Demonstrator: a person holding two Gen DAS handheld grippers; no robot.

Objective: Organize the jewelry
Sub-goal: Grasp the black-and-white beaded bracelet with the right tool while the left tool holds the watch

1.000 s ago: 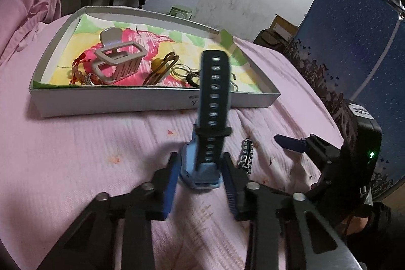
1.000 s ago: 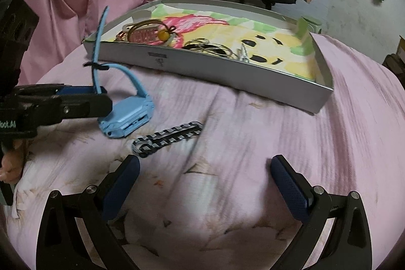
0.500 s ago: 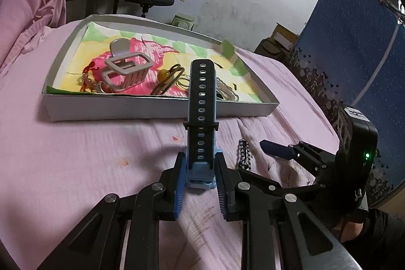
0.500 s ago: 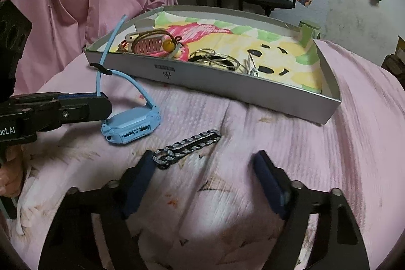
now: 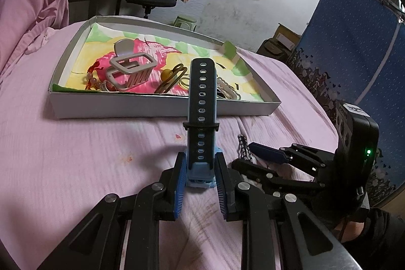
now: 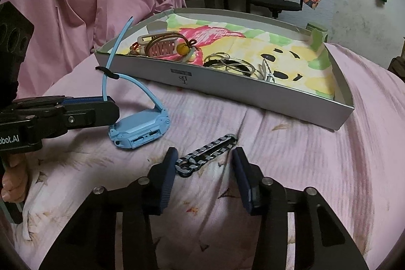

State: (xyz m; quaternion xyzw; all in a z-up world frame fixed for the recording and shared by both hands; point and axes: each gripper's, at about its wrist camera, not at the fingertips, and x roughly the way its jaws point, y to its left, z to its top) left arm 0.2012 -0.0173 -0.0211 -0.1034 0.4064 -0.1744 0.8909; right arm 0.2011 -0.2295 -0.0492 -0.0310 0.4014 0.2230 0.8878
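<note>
A pink bedspread [image 6: 316, 168] lies under everything I work on, wrinkled and spotted with small stains. On it, ahead of me, sits a shallow grey tray [image 5: 157, 109] lined with a bright pink, yellow and green sheet. Inside the tray I see a pale hair claw [image 5: 130, 68], a brown clip with a yellow bead [image 5: 168, 76], a string of pink beads [image 5: 92, 81] near the left corner, and some thin metal rings [image 6: 227, 63] toward the middle.

On the bedspread just short of the tray is a light blue watch [image 6: 138, 132]. My left gripper [image 5: 200, 175] has its fingers pressed against both sides of the watch body, clamped on it, and the strap [image 5: 202, 103] stands up straight in front of the lens, dark on the side facing me with a row of holes.

A small dark chain bracelet [image 6: 207, 156] lies stretched out on the bedspread right of the watch, well apart from the tray. My right gripper [image 6: 203, 166] is spread wide with one finger on each side of the bracelet. The left finger [image 6: 164, 179] sits just beside the bracelet's near end and the other stands clear of it, so nothing is gripped there.
</note>
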